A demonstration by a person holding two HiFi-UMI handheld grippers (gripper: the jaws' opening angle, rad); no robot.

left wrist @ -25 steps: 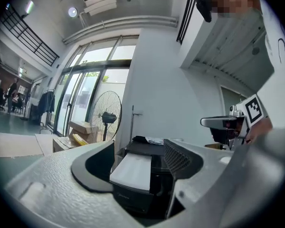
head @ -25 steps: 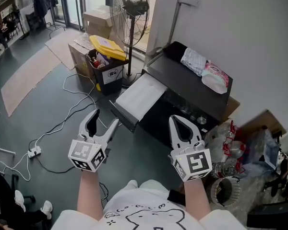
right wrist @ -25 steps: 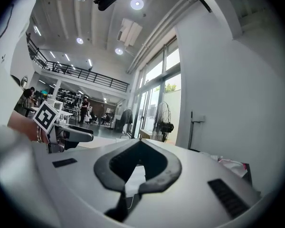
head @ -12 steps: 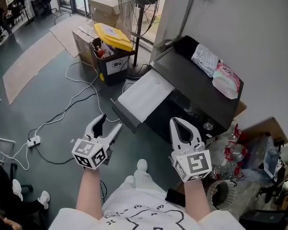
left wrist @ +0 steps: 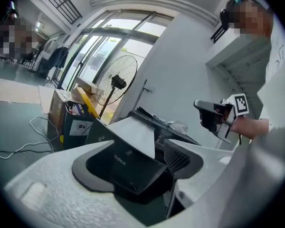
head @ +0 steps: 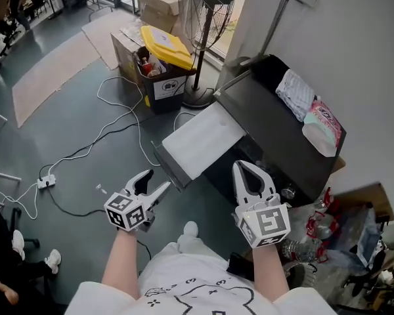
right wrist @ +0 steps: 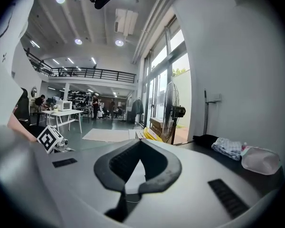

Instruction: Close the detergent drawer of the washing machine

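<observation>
A black washing machine (head: pixel 276 133) stands against the white wall. A white-topped drawer (head: pixel 200 140) juts out of its front toward the floor. My left gripper (head: pixel 156 184) hangs open just below the drawer's near corner, apart from it. In the left gripper view the drawer (left wrist: pixel 133 132) shows between the wide-spread fingers of the left gripper (left wrist: pixel 137 160). My right gripper (head: pixel 244 168) is shut on nothing, hovering over the machine's front edge. In the right gripper view its fingertips meet at the right gripper (right wrist: pixel 140 142), and the machine top (right wrist: pixel 213 151) lies to the right.
A cloth (head: pixel 295 87) and a pink packet (head: pixel 322 126) lie on the machine. A yellow-lidded bin (head: pixel 161 61), a standing fan (head: pixel 207 38) and cardboard boxes (head: pixel 157 2) stand behind the drawer. Cables (head: pixel 111 126) and a power strip (head: pixel 46 182) cross the floor. Bags and bottles (head: pixel 328 228) crowd the right.
The head view has shifted, so the machine and drawer sit lower and further right. My left gripper has dropped slightly, staying open. The right gripper keeps its place, shut.
</observation>
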